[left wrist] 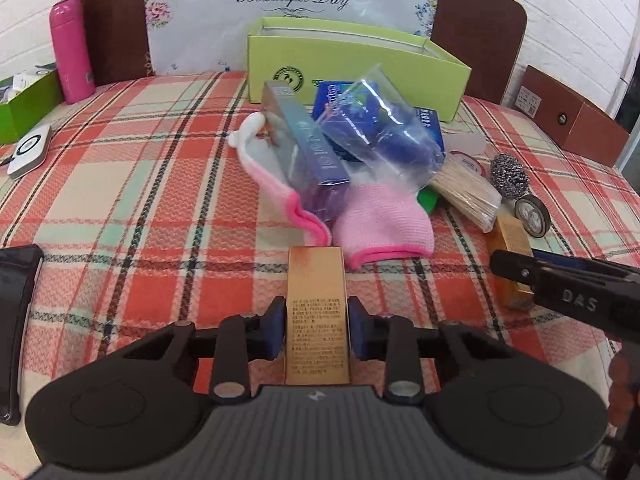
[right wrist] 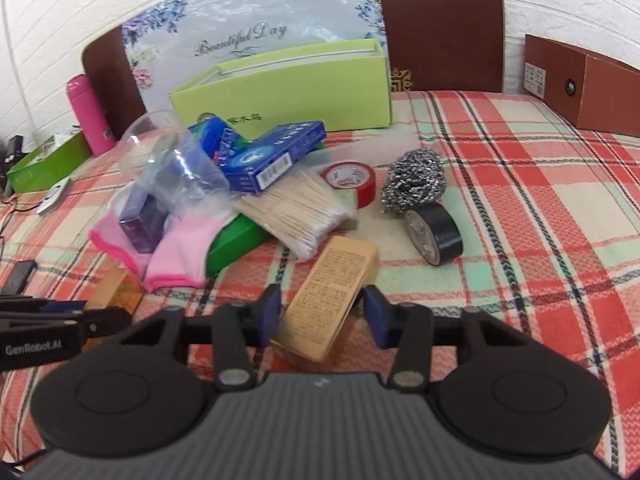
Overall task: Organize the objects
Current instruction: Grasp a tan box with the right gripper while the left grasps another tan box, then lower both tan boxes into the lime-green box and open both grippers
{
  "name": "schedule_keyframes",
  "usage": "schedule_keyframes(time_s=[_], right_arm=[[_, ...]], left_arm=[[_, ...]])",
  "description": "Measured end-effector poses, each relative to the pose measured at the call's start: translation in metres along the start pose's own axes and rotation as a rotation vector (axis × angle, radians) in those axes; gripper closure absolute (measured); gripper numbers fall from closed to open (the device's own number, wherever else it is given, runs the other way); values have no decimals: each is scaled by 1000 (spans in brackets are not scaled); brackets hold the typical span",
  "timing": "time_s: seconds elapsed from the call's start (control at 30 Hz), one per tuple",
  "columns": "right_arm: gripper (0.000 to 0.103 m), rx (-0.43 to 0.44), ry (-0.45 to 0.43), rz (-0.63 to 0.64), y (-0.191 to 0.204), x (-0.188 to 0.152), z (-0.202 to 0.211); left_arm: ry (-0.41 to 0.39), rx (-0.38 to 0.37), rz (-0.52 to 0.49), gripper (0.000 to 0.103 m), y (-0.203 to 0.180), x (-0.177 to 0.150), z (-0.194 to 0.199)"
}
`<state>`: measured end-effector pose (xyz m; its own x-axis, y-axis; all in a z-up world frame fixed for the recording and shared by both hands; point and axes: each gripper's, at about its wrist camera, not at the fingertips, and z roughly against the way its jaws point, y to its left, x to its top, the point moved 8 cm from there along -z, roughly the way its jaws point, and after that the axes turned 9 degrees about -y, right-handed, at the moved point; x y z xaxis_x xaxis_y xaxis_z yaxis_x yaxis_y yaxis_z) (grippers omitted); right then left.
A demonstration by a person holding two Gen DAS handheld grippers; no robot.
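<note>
A slim gold carton point(left wrist: 316, 280) with fine print stands on end on the plaid cloth, and my left gripper point(left wrist: 316, 314) is shut on it, a blue pad pressing each side. A second gold carton point(right wrist: 340, 268) lies tilted near the pile, with my right gripper point(right wrist: 320, 300) shut on its lower part. The left wrist view shows that carton point(left wrist: 505, 236) at the right under the right gripper's black fingers point(left wrist: 516, 272). The right wrist view shows the left gripper's fingers point(right wrist: 100, 320) at the left, beside its carton point(right wrist: 112, 288).
A heap sits mid-table: pink gloves point(right wrist: 176, 256), purple box point(right wrist: 142, 220), blue box point(right wrist: 272, 160), plastic bag point(right wrist: 180, 172), wooden sticks point(right wrist: 296, 212). Red tape point(right wrist: 352, 178), steel scourer point(right wrist: 416, 184) and black tape point(right wrist: 436, 236) lie to the right. An open lime box point(left wrist: 360, 64) stands behind, a pink bottle point(left wrist: 70, 52) far left.
</note>
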<state>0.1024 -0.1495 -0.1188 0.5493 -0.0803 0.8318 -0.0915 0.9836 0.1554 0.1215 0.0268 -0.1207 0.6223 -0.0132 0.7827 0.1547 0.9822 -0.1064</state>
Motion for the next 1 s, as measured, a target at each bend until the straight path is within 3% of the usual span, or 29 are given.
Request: schedule_keyframes(time_s=[0.07, 0.13, 0.2, 0.4, 0.5, 0.7, 0.83, 1.0], right_arm=[[71, 71, 17, 62, 11, -4, 8], [71, 120, 42, 105, 19, -12, 16], [70, 118, 48, 115, 22, -16, 22], [66, 74, 57, 103, 27, -15, 17], [59, 50, 75, 102, 26, -17, 14], [59, 55, 80, 106, 25, -18, 18], [73, 65, 74, 110, 26, -19, 19], [73, 74, 63, 109, 27, -18, 22]], left_arm=[[1, 0, 2, 69, 1, -1, 1], [4, 4, -8, 66, -2, -1, 1], [4, -3, -7, 55, -5, 0, -1], [19, -2, -25, 57, -12, 1, -3], [20, -4, -4, 56, -10, 0, -3], [18, -1, 2, 58, -11, -1, -1], [17, -1, 10, 69, -9, 0, 0], [10, -18, 16, 69, -9, 0, 4]])
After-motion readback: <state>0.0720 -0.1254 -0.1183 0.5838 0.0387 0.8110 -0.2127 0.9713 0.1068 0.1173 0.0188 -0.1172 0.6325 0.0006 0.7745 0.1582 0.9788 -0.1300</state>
